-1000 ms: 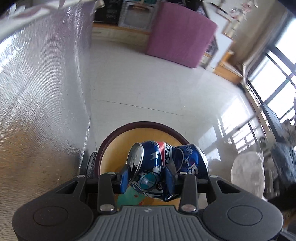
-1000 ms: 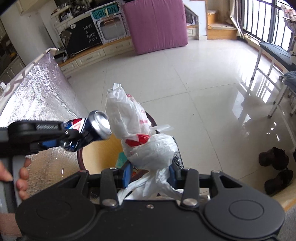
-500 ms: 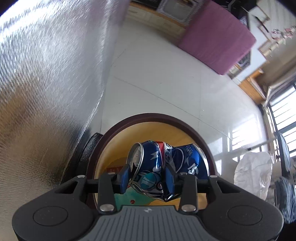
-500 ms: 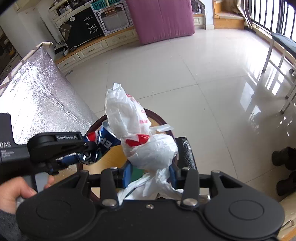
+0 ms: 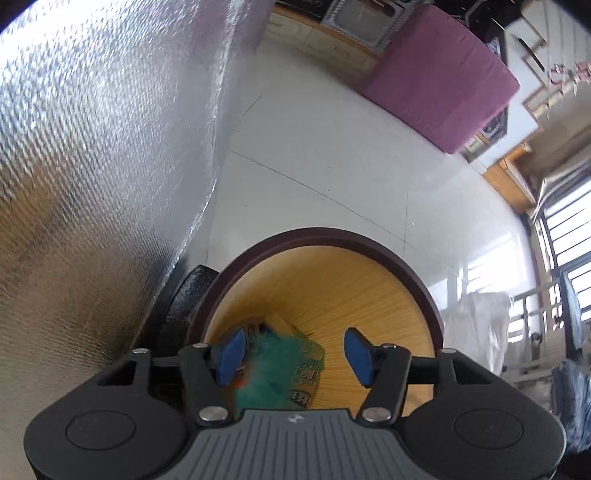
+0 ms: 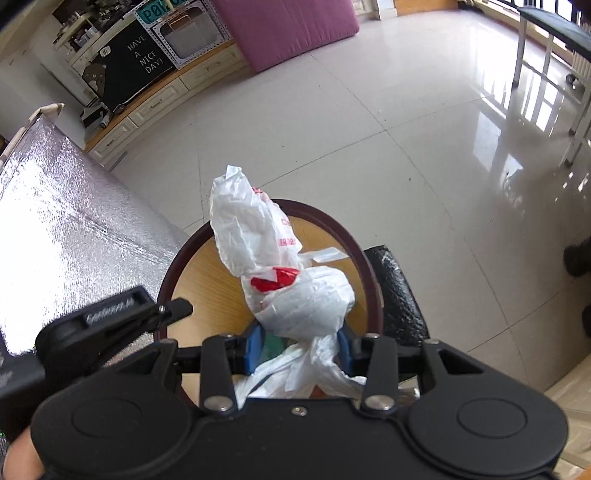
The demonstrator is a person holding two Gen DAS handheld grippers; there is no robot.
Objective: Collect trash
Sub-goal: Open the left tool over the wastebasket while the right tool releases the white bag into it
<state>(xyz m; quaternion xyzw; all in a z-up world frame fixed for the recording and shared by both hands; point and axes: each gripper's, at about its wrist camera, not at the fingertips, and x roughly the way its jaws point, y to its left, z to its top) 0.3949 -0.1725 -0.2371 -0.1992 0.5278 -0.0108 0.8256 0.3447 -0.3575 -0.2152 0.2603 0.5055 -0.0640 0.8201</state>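
- Left gripper [image 5: 293,356]: jaws just spread apart, nothing between the blue pads, poised over round bin [image 5: 369,280] w/ wood-tone inside.
- Green wrapper [image 5: 284,373] lies in bin bottom.
- Right gripper [image 6: 297,349] clamped on crumpled white plastic bag [image 6: 273,266], above bin opening.

The left gripper [image 5: 295,354] has just opened; the can is gone from its fingers [image 5: 231,350].

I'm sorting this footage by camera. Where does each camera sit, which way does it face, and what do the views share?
Left wrist: on the left gripper, facing steeply down into the wooden bin; its jaws, just opened, stand empty above green packaging.
Right wrist: on the right gripper, facing down at the bin; clamps a white plastic bag.
Shared: bin, silver foil surface, purple cushion.
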